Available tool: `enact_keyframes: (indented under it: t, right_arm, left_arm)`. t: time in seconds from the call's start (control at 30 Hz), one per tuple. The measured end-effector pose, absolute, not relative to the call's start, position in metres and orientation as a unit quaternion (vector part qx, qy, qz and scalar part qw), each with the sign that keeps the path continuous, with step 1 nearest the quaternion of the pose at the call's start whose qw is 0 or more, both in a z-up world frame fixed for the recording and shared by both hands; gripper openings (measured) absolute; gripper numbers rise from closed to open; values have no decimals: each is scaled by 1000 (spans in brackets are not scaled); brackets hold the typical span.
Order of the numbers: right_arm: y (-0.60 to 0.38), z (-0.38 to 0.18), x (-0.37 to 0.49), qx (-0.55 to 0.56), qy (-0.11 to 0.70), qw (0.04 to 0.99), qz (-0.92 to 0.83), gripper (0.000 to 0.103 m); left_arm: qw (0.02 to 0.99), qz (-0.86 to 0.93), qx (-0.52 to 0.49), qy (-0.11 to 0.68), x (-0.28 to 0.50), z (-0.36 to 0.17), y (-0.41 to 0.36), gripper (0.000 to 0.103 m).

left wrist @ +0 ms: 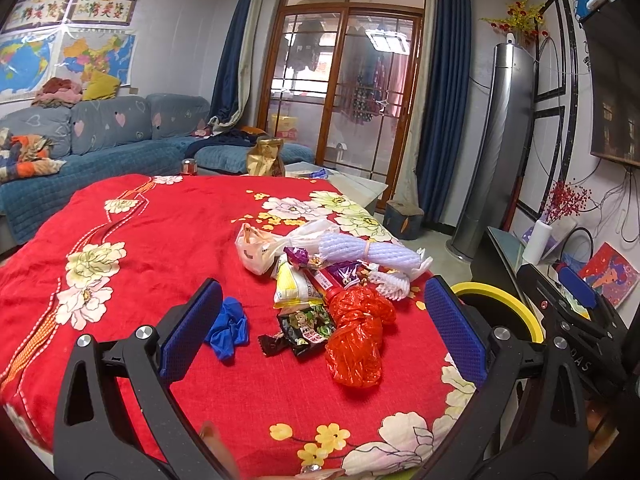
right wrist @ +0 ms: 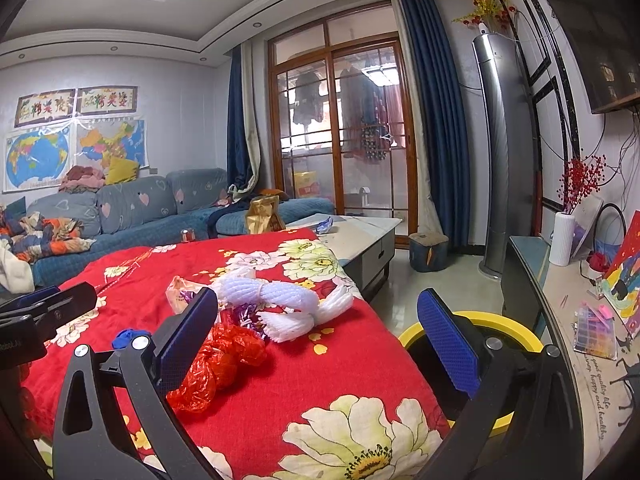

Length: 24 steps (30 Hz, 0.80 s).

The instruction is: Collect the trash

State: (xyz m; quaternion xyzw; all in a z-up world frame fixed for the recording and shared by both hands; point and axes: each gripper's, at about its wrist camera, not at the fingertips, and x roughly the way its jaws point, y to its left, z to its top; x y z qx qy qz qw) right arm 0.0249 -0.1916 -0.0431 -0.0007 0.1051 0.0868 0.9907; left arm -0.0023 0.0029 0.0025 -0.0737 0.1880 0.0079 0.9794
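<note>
Blue-padded left hand-held gripper (left wrist: 324, 320) and right hand-held gripper (right wrist: 318, 328): both wide open, empty. On the table's red floral cloth (left wrist: 132, 280): one red plastic bag (left wrist: 356, 340), one blue glove (left wrist: 228, 330), one white foam net (left wrist: 364, 254). One yellow-rimmed bin (right wrist: 508, 326), right.

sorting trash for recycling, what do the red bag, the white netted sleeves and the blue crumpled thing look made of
Red bag: thin glossy plastic film, judging by its crinkles, sheen and knot.
White netted sleeves: soft foam mesh, matte, with an open lattice; probably fruit packing net.
Blue crumpled thing: smooth and limp, perhaps a rubber or nitrile glove; the pictures leave it open.
</note>
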Motion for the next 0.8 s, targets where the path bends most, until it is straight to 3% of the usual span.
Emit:
enact_keyframes:
  t: [0.8]
  right_arm:
    - [-168, -61, 35, -10, 155, 980, 126, 97]
  left_arm:
    - [971, 36, -109, 211, 13, -11, 36, 93]
